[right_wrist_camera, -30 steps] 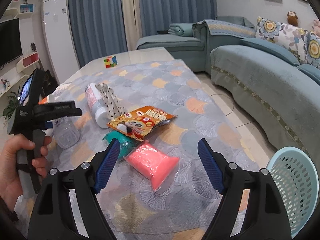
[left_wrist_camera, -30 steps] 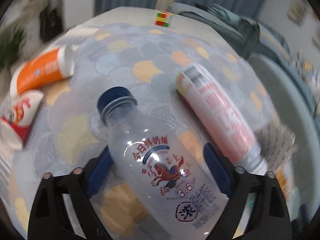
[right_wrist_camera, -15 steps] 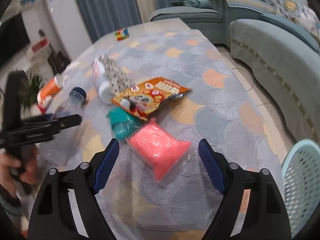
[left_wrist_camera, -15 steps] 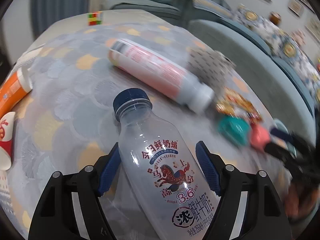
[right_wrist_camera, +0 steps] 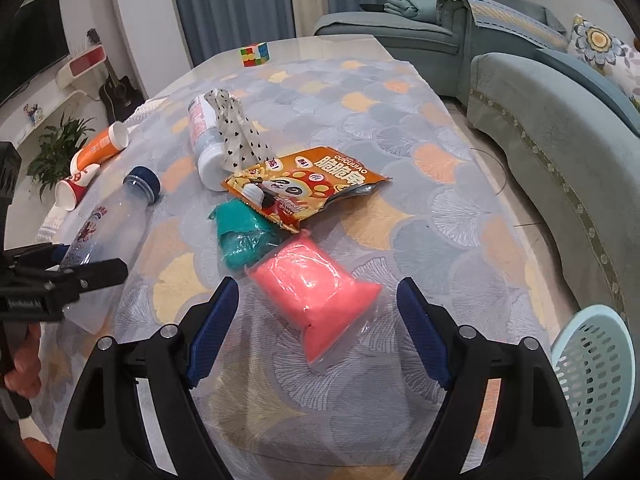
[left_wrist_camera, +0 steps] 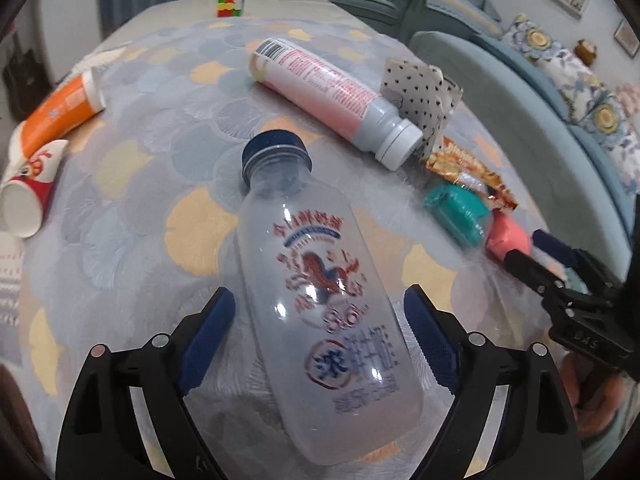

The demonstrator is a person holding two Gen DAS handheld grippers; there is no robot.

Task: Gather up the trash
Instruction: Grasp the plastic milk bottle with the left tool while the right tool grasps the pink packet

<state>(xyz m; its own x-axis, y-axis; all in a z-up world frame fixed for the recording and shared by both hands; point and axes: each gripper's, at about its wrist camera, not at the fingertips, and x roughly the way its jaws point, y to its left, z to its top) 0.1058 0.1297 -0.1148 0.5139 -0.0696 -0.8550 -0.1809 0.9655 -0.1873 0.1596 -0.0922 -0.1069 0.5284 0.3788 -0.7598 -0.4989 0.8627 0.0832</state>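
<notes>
My left gripper (left_wrist_camera: 320, 332) is open, its blue pads either side of the clear bottle (left_wrist_camera: 320, 300) with a gap on both sides; I can't tell whether either pad touches it. The bottle lies on its side on the table (right_wrist_camera: 400, 120) near the left edge, blue cap (left_wrist_camera: 277, 151) pointing toward the far edge. From the right wrist view the bottle (right_wrist_camera: 108, 228) sits close to the near left corner, with the left gripper (right_wrist_camera: 60, 276) around its base.

My right gripper (right_wrist_camera: 318, 320) is also open and holds nothing. It hangs over the near edge, with the pink bag (right_wrist_camera: 316, 284) lying on the table between the pads and reaching a little beyond them. Touching the pink bag on the far left side is a teal bag (right_wrist_camera: 240, 236), and an orange snack packet (right_wrist_camera: 304, 188) partly overlaps the teal one.

Farther in, a white and pink bottle (left_wrist_camera: 324, 92) lies on its side, cap toward the packet, with a spotted paper bag (left_wrist_camera: 416, 88) against it. Along the left edge lie an orange tube (left_wrist_camera: 60, 108) and a red and white paper cup (left_wrist_camera: 28, 196), close together. A colour cube (right_wrist_camera: 255, 54) stands near the far edge. A pale blue basket (right_wrist_camera: 592, 380) stands on the floor off the near right corner, beside the sofa (right_wrist_camera: 560, 128).
</notes>
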